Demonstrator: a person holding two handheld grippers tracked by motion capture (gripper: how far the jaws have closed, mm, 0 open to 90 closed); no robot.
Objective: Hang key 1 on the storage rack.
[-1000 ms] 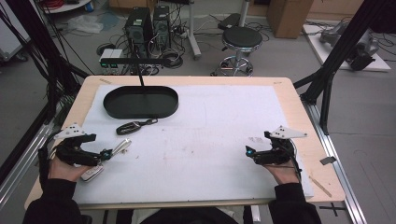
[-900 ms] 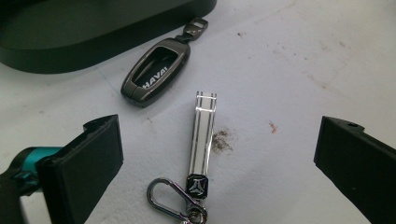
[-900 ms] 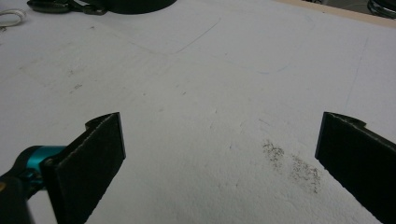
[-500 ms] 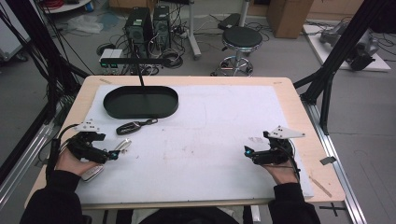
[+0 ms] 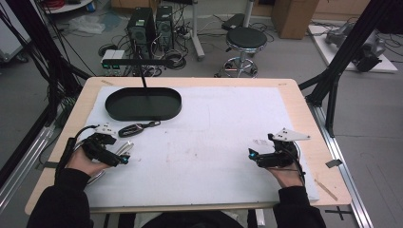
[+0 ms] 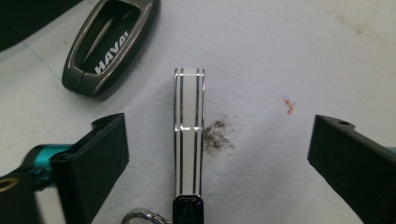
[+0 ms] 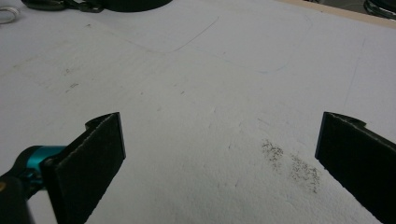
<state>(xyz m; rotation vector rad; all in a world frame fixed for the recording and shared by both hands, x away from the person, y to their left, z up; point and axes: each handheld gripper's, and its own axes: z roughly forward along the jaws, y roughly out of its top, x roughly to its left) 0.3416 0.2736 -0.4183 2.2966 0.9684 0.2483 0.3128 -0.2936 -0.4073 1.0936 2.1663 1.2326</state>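
A white keychain strap [image 6: 189, 130] with black stripes and chrome edges lies flat on the white table cover. In the high view, this strap [image 5: 125, 148] sits just below a dark grey car key fob [image 5: 135, 128]. The fob [image 6: 109, 44] reads HAVAL in the left gripper view. My left gripper [image 6: 217, 140] hangs over the strap with one jaw on each side and neither touching it. Its jaws have just been closing a little and still stand wide. My right gripper [image 5: 251, 154] rests open at the right of the table over bare cover [image 7: 219, 135].
A black oval tray [image 5: 142, 103] stands at the back left, with a thin black post [image 5: 145, 78] rising behind it. Dark smudges mark the cover [image 7: 289, 163]. The table's wooden edge [image 5: 328, 156] runs close to my right hand. A stool and computers stand on the floor beyond.
My left hand has moved right across the table and slightly down, bringing its gripper over the white strap below the key fob. The right hand has kept still.
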